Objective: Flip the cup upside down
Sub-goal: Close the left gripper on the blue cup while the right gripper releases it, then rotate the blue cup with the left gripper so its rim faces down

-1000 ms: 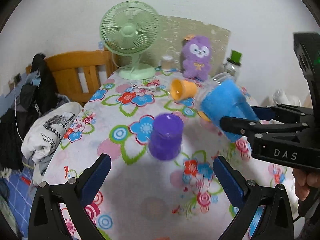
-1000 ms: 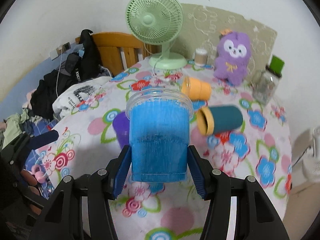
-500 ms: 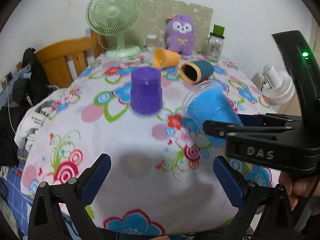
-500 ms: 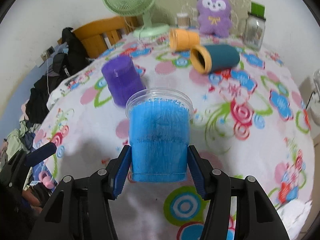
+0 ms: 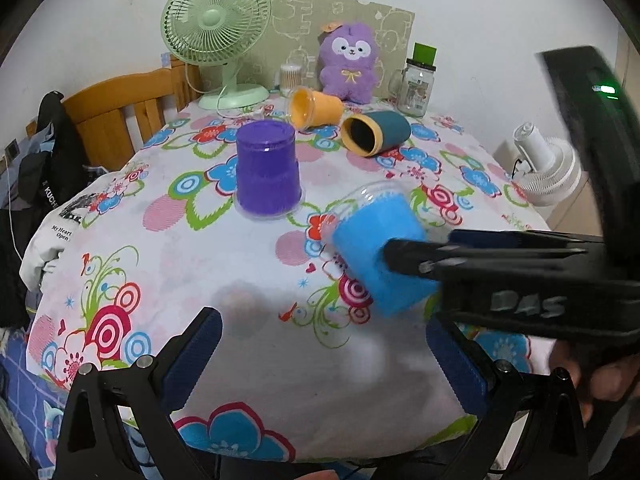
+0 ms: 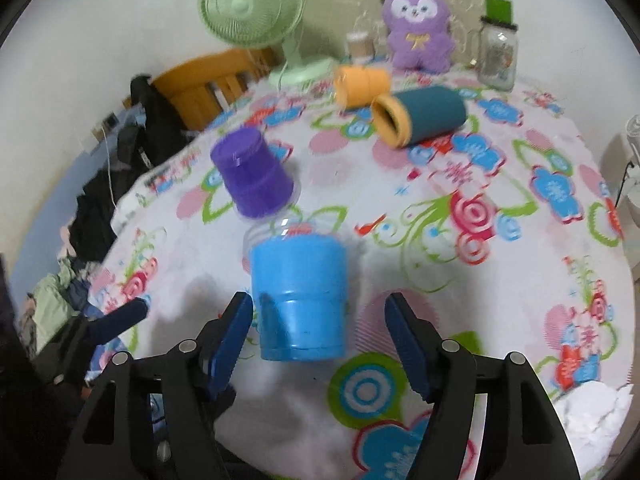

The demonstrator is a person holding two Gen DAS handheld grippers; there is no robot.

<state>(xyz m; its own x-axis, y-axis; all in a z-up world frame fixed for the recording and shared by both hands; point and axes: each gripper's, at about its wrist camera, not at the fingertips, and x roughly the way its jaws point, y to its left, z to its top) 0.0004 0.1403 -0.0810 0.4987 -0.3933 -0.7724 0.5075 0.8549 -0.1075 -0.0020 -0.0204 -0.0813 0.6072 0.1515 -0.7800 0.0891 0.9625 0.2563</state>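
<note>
A blue cup (image 6: 298, 296) is tilted, its clear rim pointing down and away toward the flowered tablecloth (image 6: 460, 208). My right gripper (image 6: 320, 334) is open, its pads on either side of the cup with gaps showing. In the left wrist view the blue cup (image 5: 376, 248) leans with its rim toward the cloth, and the right gripper's fingers (image 5: 432, 258) reach in from the right beside it. My left gripper (image 5: 326, 354) is open and empty at the table's near edge. A purple cup (image 5: 267, 174) stands upside down.
An orange cup (image 5: 314, 107) and a dark teal cup (image 5: 376, 133) lie on their sides further back. A green fan (image 5: 218, 32), a purple plush toy (image 5: 350, 66), and a glass jar (image 5: 416, 86) stand at the far edge. A wooden chair (image 5: 132, 108) is at the left.
My right gripper has opened off the blue cup, which has tipped rim-down toward the cloth. The left gripper has stayed open and barely moved.
</note>
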